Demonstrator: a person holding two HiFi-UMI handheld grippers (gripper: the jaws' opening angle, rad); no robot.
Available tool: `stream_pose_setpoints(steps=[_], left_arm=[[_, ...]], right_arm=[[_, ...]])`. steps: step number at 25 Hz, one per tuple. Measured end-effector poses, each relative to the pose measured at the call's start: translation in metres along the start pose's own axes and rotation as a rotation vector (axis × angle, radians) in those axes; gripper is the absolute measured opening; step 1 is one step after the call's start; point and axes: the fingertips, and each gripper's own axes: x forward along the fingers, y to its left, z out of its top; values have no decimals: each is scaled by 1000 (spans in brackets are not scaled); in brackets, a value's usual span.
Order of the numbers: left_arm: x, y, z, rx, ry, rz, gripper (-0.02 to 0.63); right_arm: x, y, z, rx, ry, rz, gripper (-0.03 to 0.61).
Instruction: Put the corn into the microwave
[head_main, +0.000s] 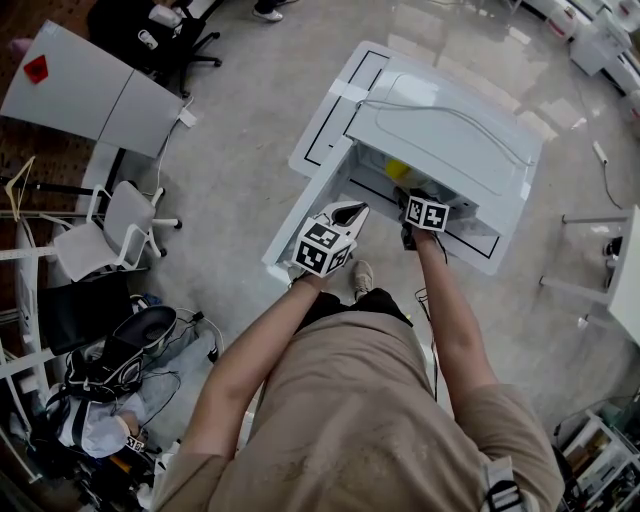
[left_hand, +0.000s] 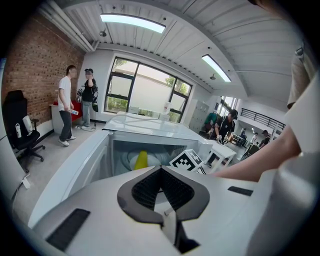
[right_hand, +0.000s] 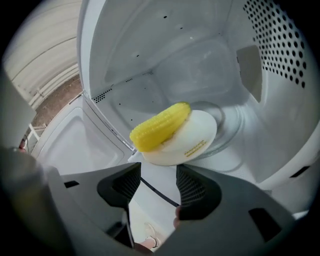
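A yellow corn cob (right_hand: 160, 126) lies on a white plate (right_hand: 187, 140) inside the white microwave (head_main: 450, 130), on its glass turntable. In the head view the corn (head_main: 398, 170) shows just inside the cavity. My right gripper (right_hand: 158, 185) hangs at the cavity mouth, just short of the plate, open with nothing between its pads. My left gripper (left_hand: 161, 172) stays in front of the microwave, shut and empty. From the left gripper view the corn (left_hand: 141, 160) sits deep in the cavity, with the right gripper's marker cube (left_hand: 187, 160) beside it.
The microwave door (head_main: 305, 215) stands swung open to the left, close to my left gripper (head_main: 345, 213). The microwave rests on a low white table (head_main: 335, 95). Chairs (head_main: 120, 230) and bags (head_main: 120, 350) crowd the floor at the left. Two people (left_hand: 75, 102) stand far off by the windows.
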Motion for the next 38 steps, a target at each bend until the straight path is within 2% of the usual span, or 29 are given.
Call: stream_pose_setpoints(steps=[3, 8, 22, 38], left_arm=[[0, 0, -1, -1, 1, 1, 3], [2, 0, -1, 0, 3, 2, 3], [2, 1, -1, -3, 6, 0, 3], [-1, 5, -6, -7, 16, 8, 3]], right_arm=[[1, -2, -3, 39, 7, 8, 227], [0, -3, -3, 34, -12, -5, 227], [-10, -18, 9, -9, -110, -202, 227], [-5, -26, 28, -188, -89, -360, 215]])
